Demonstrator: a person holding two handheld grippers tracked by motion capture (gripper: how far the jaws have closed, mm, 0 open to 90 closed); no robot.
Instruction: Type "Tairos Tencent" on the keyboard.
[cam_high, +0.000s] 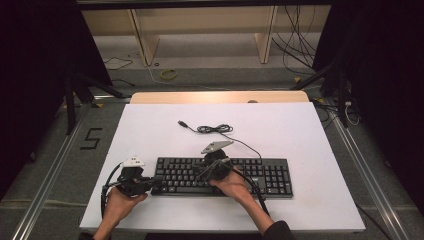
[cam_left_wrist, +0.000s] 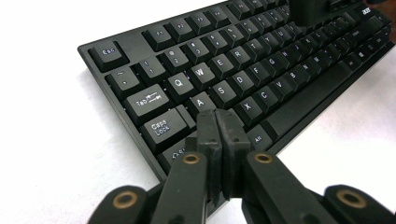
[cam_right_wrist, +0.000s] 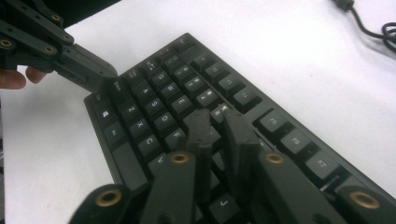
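Note:
A black keyboard (cam_high: 260, 175) lies on the white tabletop (cam_high: 300, 130), near the front edge. My left gripper (cam_high: 156, 180) is at the keyboard's left end; in the left gripper view (cam_left_wrist: 218, 117) its jaws are shut together with nothing between them, tips just over the A and Caps Lock keys (cam_left_wrist: 161, 127). My right gripper (cam_high: 204, 172) hangs over the keyboard's middle-left keys. In the right gripper view (cam_right_wrist: 215, 116) its jaws are almost touching, a thin slit between the tips, holding nothing. The left gripper (cam_right_wrist: 109, 74) shows there at the keyboard's (cam_right_wrist: 154, 107) far corner.
The keyboard's cable (cam_high: 215, 129) lies coiled behind it, with its plug (cam_high: 183, 123) loose on the white top. A wooden edge (cam_high: 220, 96) borders the table at the back. Dark stands and floor cables surround the table.

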